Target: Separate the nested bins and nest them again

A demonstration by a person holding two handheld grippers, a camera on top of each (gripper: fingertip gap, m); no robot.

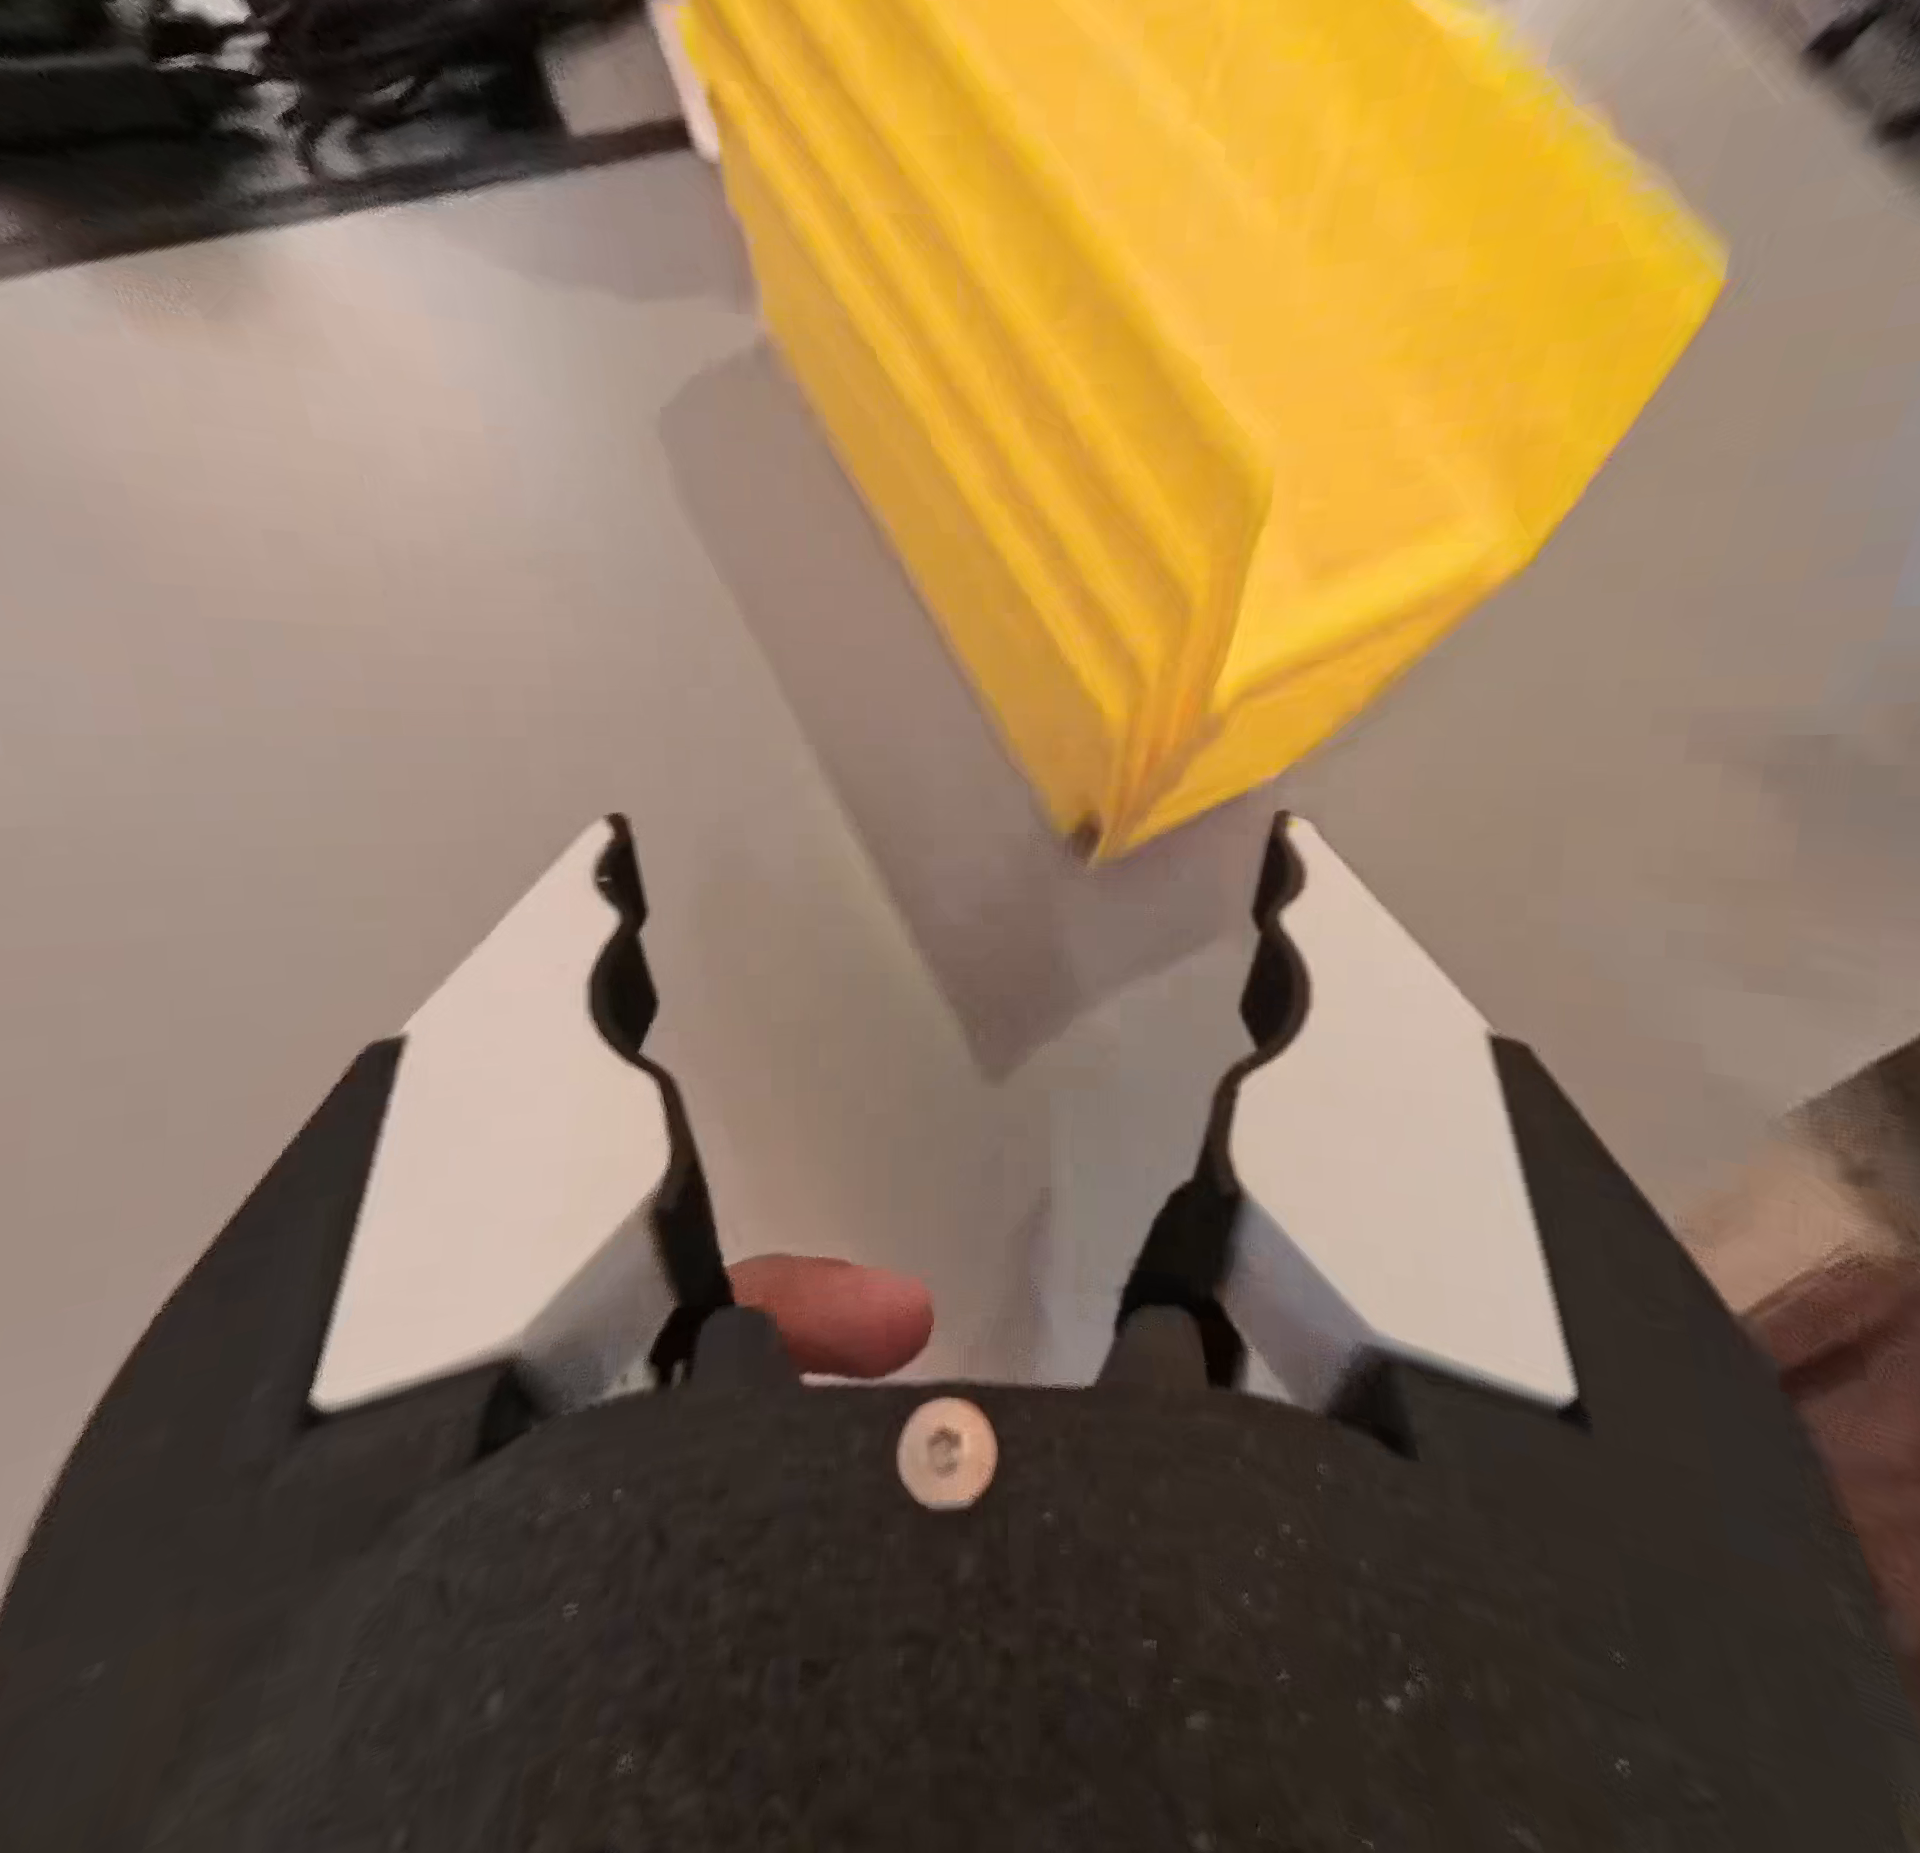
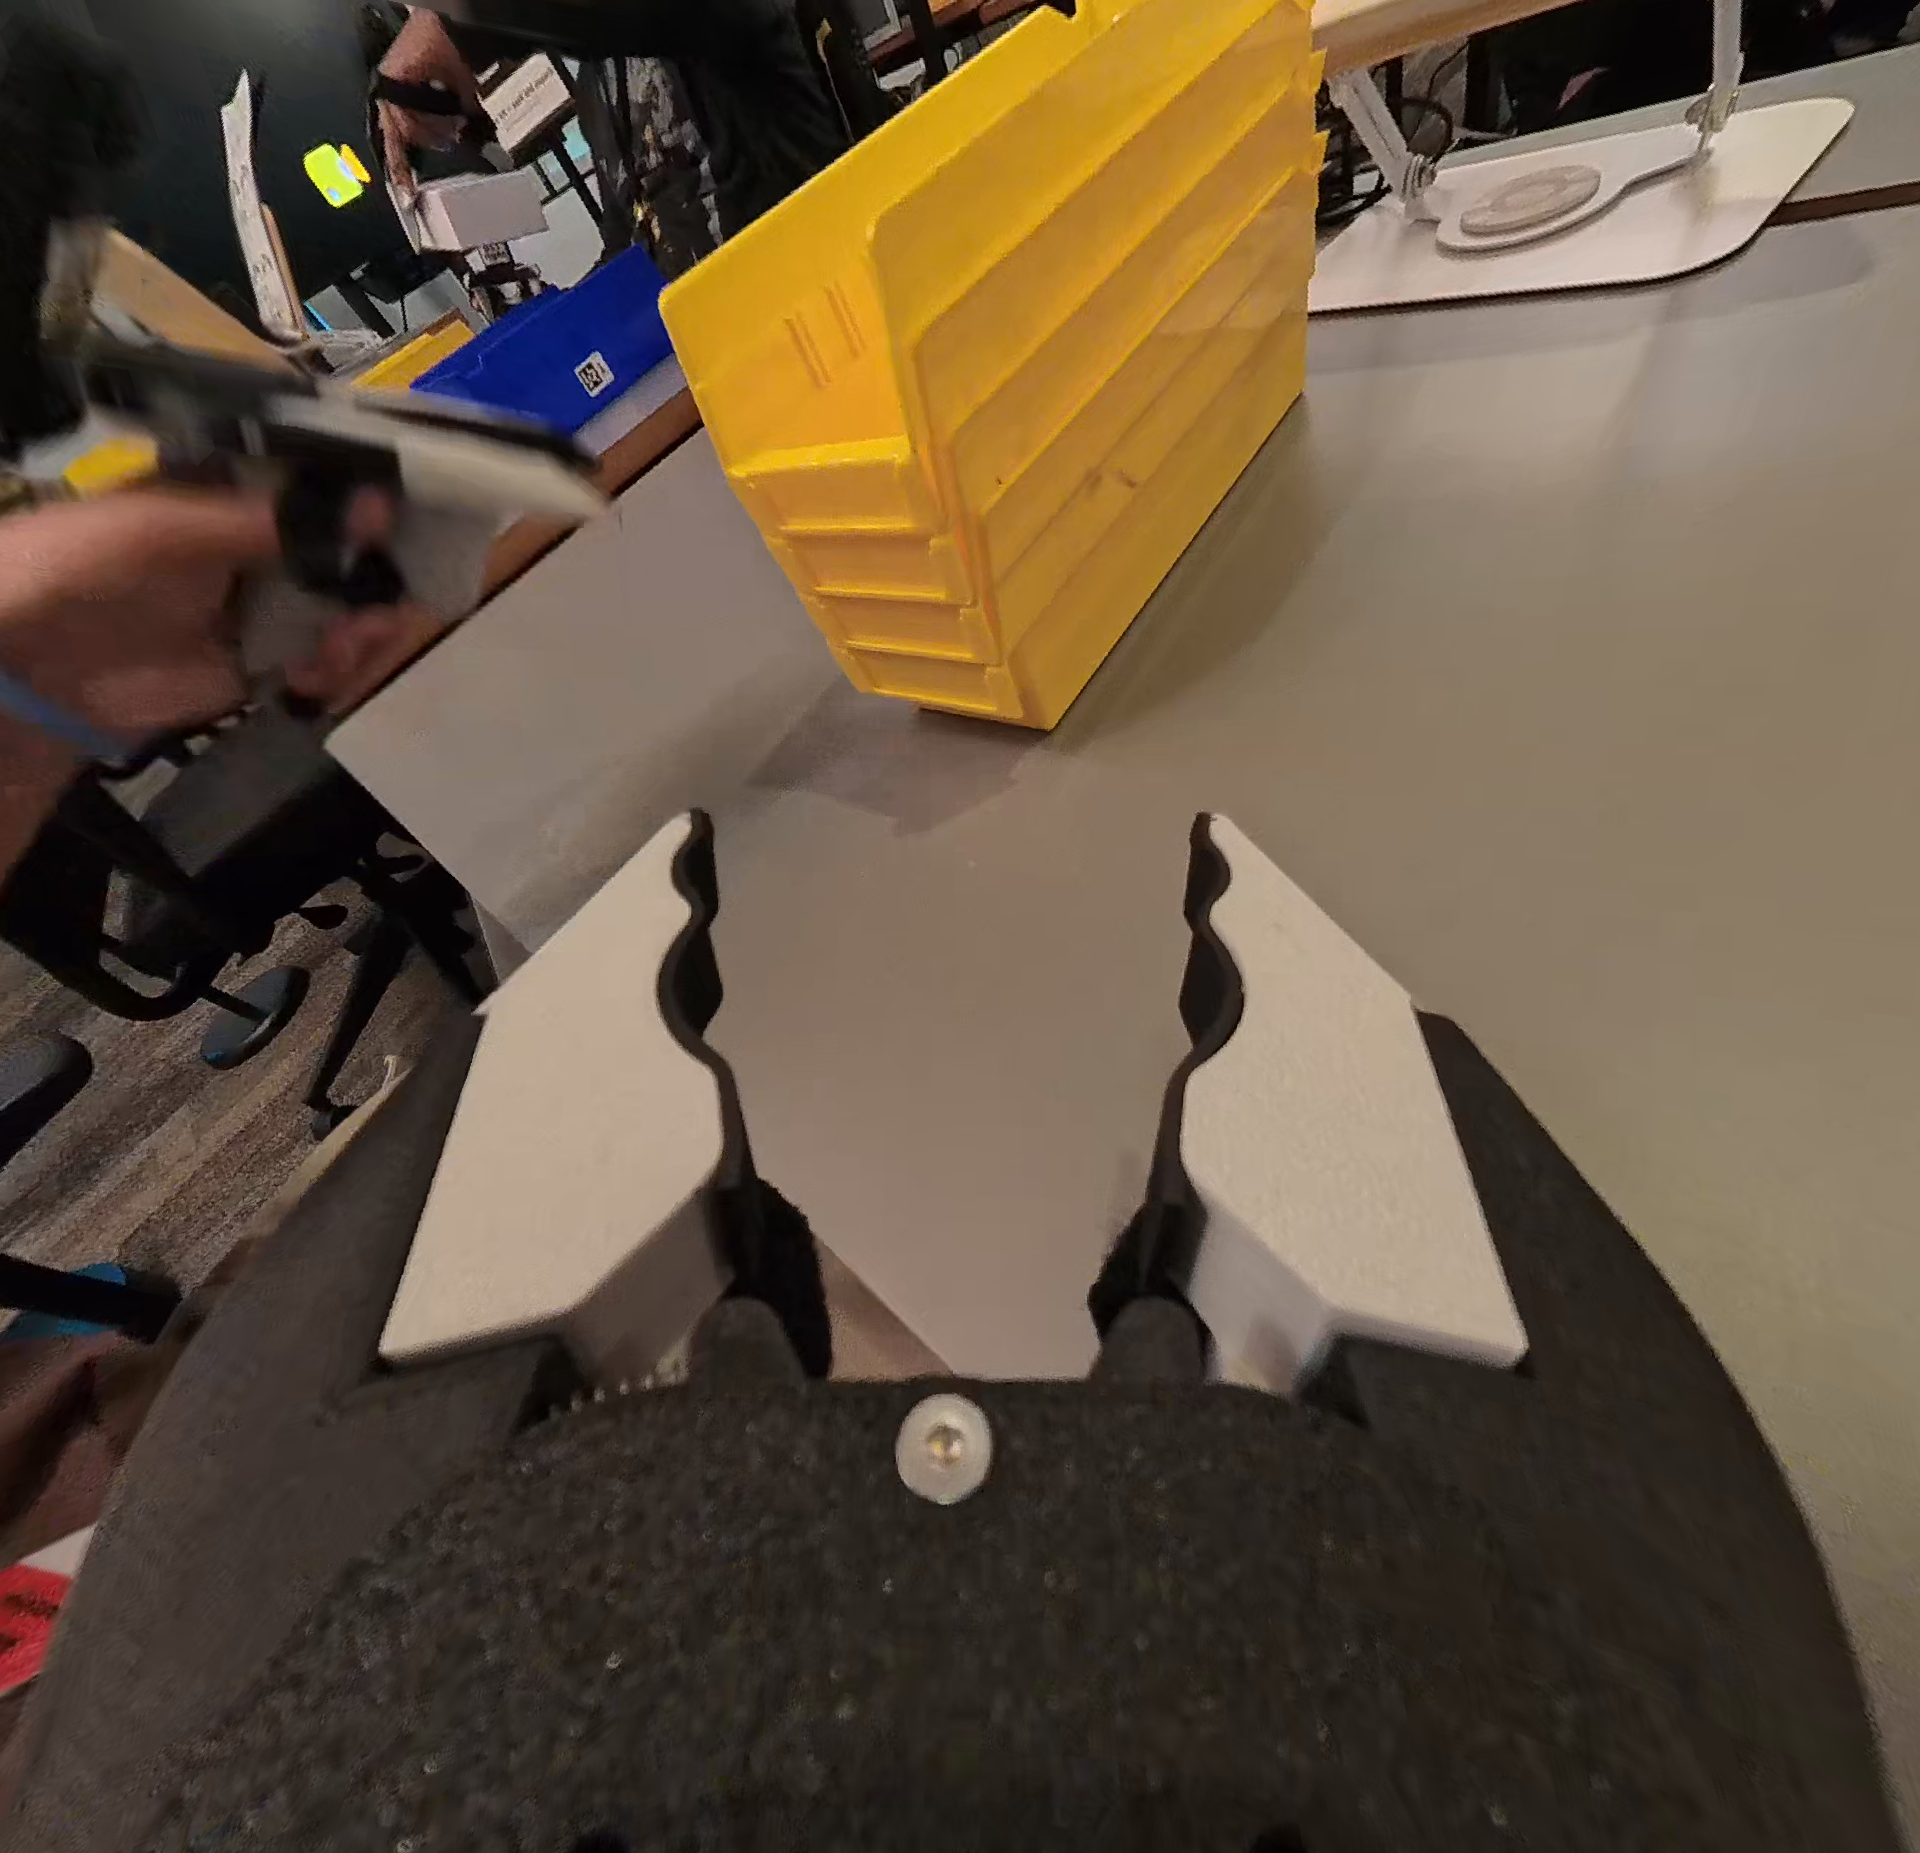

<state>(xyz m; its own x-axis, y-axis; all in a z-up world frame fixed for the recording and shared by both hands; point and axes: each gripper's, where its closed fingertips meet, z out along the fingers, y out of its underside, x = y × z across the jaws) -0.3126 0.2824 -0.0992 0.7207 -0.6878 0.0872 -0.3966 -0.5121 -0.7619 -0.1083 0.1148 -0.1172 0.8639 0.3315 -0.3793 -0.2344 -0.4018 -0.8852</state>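
Note:
A stack of several nested yellow bins (image 2: 1029, 390) stands on the grey table (image 2: 1455, 764). In the left wrist view the stack (image 1: 1174, 369) is blurred and fills the upper middle, its near bottom corner just ahead of my fingertips. My left gripper (image 1: 951, 837) is open and empty, a little short of that corner. It also shows in the right wrist view (image 2: 436, 473), blurred, held in a hand at the left, apart from the stack. My right gripper (image 2: 951, 837) is open and empty, above the table well in front of the stack.
A white flat stand (image 2: 1621, 193) lies on the table behind the stack at the right. Blue bins (image 2: 561, 338) sit on a neighbouring table at the left. Chairs (image 2: 208, 920) and a person stand beyond the table's left edge. Dark cables (image 1: 343, 58) lie at the far left.

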